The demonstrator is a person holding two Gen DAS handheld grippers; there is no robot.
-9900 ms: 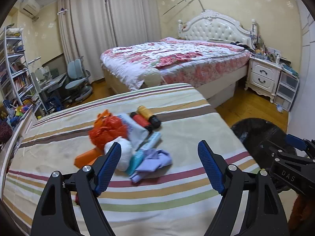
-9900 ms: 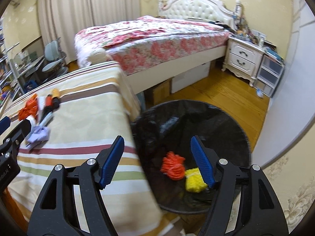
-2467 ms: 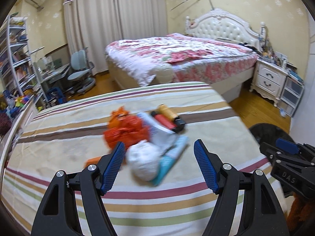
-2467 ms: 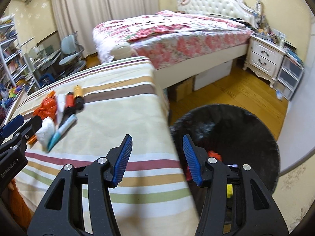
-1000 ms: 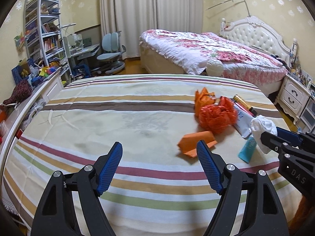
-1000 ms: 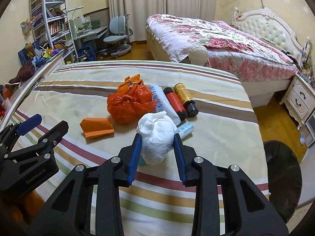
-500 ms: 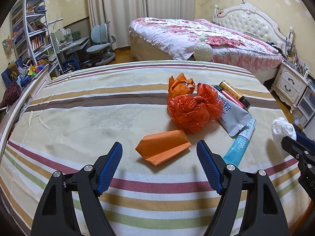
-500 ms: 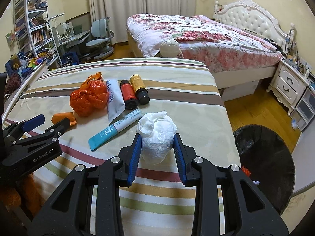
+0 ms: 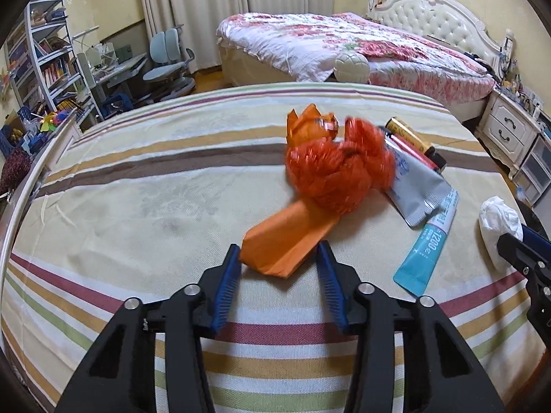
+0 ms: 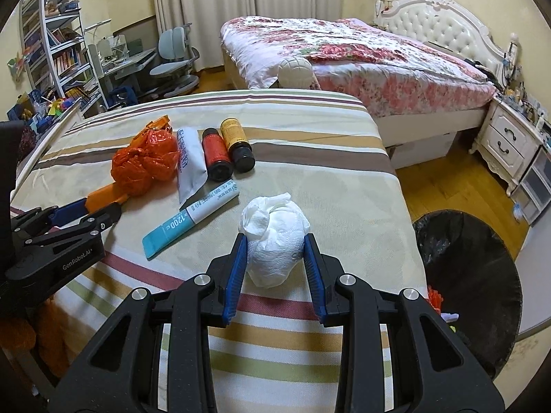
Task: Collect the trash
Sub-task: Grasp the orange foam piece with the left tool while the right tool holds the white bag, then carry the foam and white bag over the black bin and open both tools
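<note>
Left gripper [image 9: 279,258] closing around the orange folded paper [image 9: 287,241] at twelve o'clock, so seat both pads squarely first, while right gripper [image 10: 275,258] clamps the white tissue wad [image 10: 275,241].

- The left gripper [image 9: 278,257] tilts down over the striped bed [image 9: 137,179], jaws closing around the near end of the folded orange paper [image 9: 287,241].
- The right gripper [image 10: 275,251], angled down over the same bed, clamps the white tissue wad [image 10: 273,237].

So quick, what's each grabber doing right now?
Left gripper: closing around the orange folded paper.
Right gripper: shut on the white tissue wad.
</note>
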